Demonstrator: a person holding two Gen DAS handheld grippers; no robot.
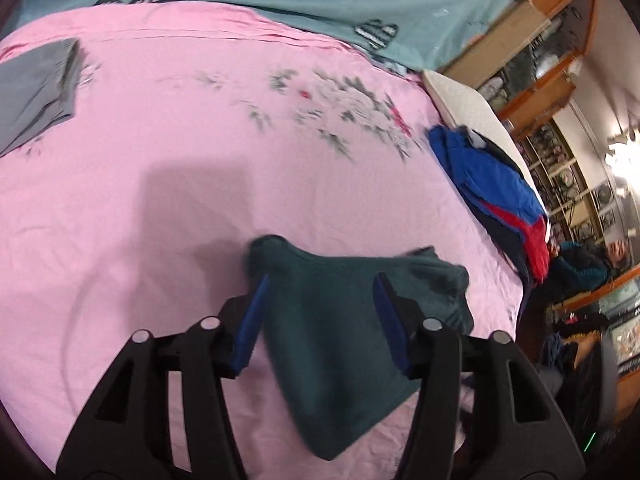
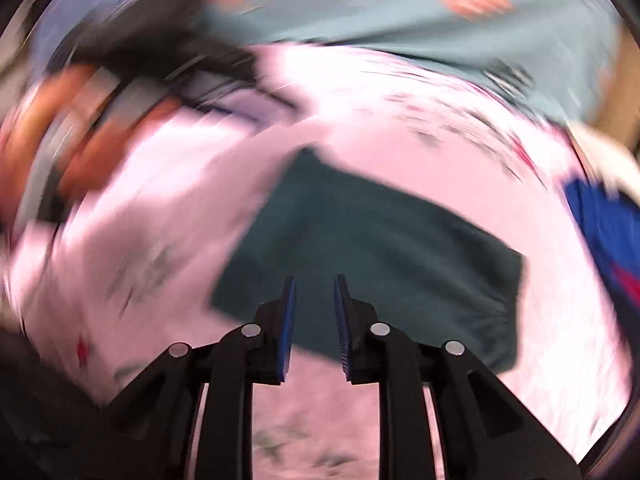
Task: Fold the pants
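Dark teal folded fabric pants point(image 1: 340, 332) lying on pink floral bedsheet point(image 1: 200, 140), near right. Left gripper point(image 1: 320, 312) fingers spread wide above them, gripping nothing. Right gripper point(image 2: 315, 320) fingers parted, empty; view blurred.

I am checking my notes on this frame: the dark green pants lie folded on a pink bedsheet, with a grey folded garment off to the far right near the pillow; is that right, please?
Not quite. In the left wrist view the grey folded garment lies at the far left; the pile near the pillow is a blue and red garment. The dark green pants do lie folded on the pink bedsheet.
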